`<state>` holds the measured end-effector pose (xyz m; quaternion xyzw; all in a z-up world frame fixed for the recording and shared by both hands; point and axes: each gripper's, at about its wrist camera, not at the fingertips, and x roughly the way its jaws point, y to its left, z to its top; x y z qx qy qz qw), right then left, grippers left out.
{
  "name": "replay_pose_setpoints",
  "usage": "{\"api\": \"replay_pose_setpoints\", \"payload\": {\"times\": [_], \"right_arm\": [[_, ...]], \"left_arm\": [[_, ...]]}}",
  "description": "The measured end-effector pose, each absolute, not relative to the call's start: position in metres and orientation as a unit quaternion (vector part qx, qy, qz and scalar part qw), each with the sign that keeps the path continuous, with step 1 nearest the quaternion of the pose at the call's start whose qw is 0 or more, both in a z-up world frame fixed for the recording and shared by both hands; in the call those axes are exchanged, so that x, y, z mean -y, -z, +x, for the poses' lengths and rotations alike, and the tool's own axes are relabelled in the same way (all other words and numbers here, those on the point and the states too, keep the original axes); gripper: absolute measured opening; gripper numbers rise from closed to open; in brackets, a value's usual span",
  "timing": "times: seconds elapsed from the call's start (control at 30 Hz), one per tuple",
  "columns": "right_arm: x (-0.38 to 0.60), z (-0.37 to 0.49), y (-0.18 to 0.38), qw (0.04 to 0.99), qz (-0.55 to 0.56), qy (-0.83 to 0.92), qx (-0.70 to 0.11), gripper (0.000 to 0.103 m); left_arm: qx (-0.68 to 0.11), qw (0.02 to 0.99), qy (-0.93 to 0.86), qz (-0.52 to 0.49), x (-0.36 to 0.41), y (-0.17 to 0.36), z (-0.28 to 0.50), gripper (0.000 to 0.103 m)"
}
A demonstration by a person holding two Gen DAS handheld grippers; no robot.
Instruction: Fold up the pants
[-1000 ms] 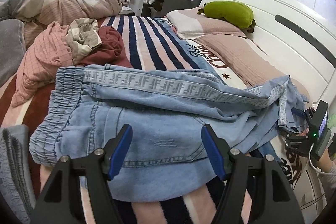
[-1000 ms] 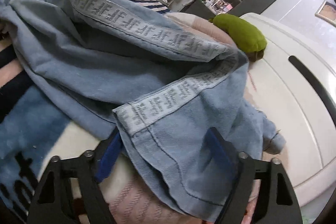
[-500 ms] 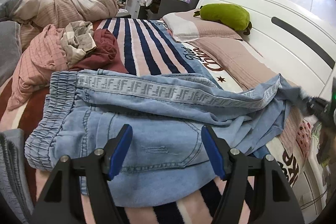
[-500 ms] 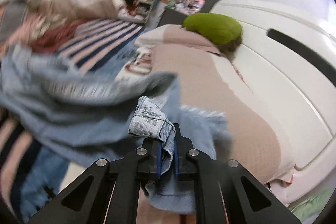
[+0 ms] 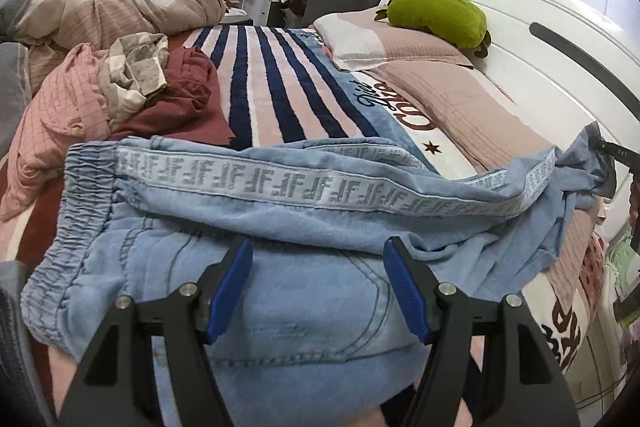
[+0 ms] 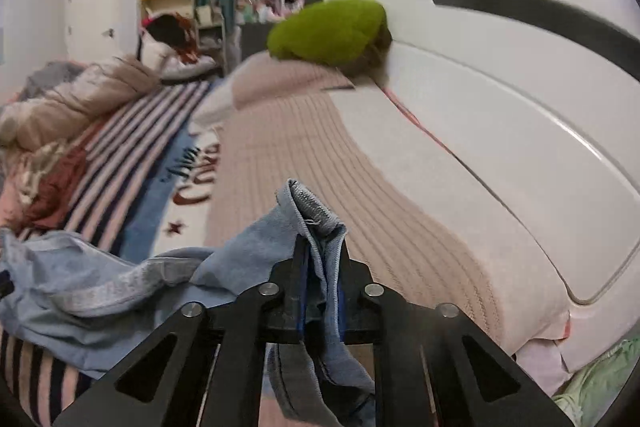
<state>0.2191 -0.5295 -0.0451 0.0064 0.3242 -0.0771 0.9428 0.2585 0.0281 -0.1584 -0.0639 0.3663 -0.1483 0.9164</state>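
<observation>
Two grippers work over the bed. Nearest, the left gripper [image 5: 318,283] hangs with its blue-padded fingers spread wide above the seat of the light blue pants [image 5: 256,227], pinching nothing. The right gripper [image 6: 320,267] is clamped tight on a bunched hem of the pants [image 6: 316,211], lifted off the pink quilt [image 6: 320,155]. The pants lie across the striped blanket [image 5: 272,83], waistband to the left, lettered side stripe along the top. Farther off, crumpled clothes [image 5: 120,95] sit left, and a green plush toy [image 5: 436,15] rests on the pillow [image 5: 360,43] against the white headboard [image 6: 500,75].
</observation>
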Motion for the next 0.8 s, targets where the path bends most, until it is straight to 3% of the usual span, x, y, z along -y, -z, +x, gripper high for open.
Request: {"api": "replay_pose_setpoints", "payload": {"times": [0.13, 0.17, 0.27, 0.47, 0.57, 0.8], "right_arm": [[0.519, 0.204, 0.040, 0.954, -0.016, 0.097, -0.284, 0.055], [0.512, 0.196, 0.036, 0.958, -0.025, 0.095, -0.271, 0.059], [0.492, 0.177, 0.027, 0.966, -0.036, 0.068, -0.248, 0.060], [0.453, 0.155, 0.060, 0.944, 0.012, -0.036, -0.327, 0.058], [0.442, 0.156, 0.098, 0.936, 0.006, -0.004, -0.352, 0.059], [0.434, 0.174, 0.140, 0.938, -0.053, 0.134, -0.315, 0.059]], "left_arm": [[-0.368, 0.916, 0.146, -0.068, -0.025, 0.159, 0.261, 0.064], [-0.368, 0.916, 0.146, -0.067, -0.024, 0.158, 0.260, 0.064], [-0.365, 0.917, 0.149, -0.068, -0.024, 0.156, 0.257, 0.064], [-0.352, 0.920, 0.158, -0.074, -0.031, 0.148, 0.242, 0.064], [-0.347, 0.922, 0.152, -0.081, -0.039, 0.148, 0.235, 0.065], [-0.338, 0.922, 0.148, -0.118, -0.055, 0.155, 0.222, 0.065]]}}
